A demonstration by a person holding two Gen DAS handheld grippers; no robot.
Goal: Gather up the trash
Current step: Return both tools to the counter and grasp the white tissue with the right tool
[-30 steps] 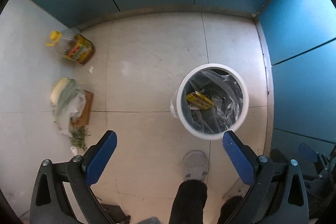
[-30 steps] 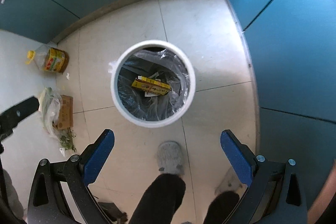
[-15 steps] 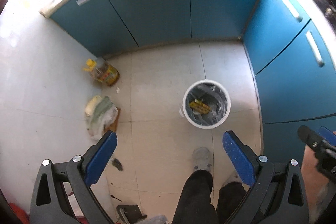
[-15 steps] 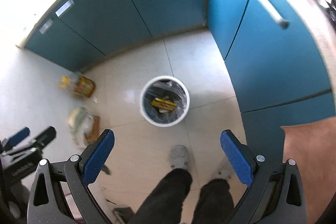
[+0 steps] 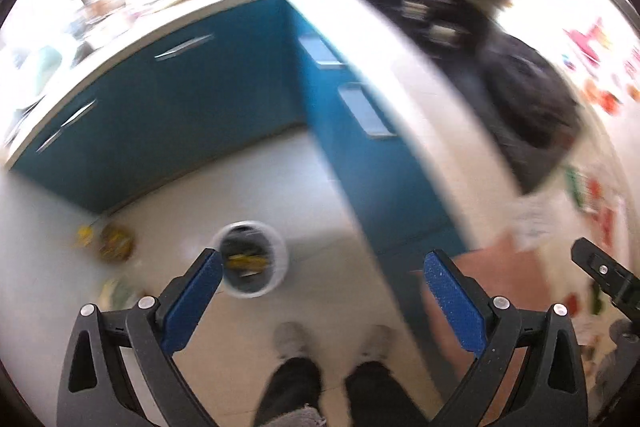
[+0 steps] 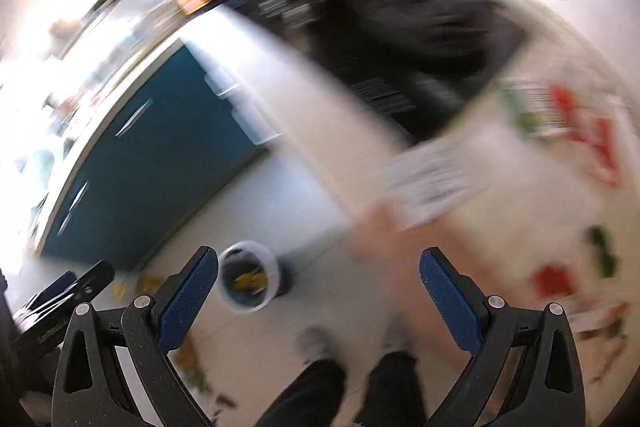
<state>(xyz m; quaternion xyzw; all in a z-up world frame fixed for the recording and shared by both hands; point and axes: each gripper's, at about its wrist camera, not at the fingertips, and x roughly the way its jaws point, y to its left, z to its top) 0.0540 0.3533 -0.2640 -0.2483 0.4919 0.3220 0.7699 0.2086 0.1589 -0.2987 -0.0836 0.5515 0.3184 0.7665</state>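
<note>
Left claw [image 5: 322, 285] and right claw [image 6: 318, 281] wide, empty; labels blurred, unreadable.

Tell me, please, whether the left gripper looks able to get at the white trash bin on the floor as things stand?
Probably not yet: the left gripper is open and empty, with nothing between it and the white trash bin, but the bin sits far below on the floor.

We saw the bin [image 5: 254, 265] standing on the floor [image 5: 328, 291] ahead of the person's shoes [image 5: 291, 341], with cabinets [image 5: 180, 107] behind it and a counter [image 5: 400, 67] to its right. A bottle [image 5: 114, 243] lay left of the bin, near the cabinets.
</note>
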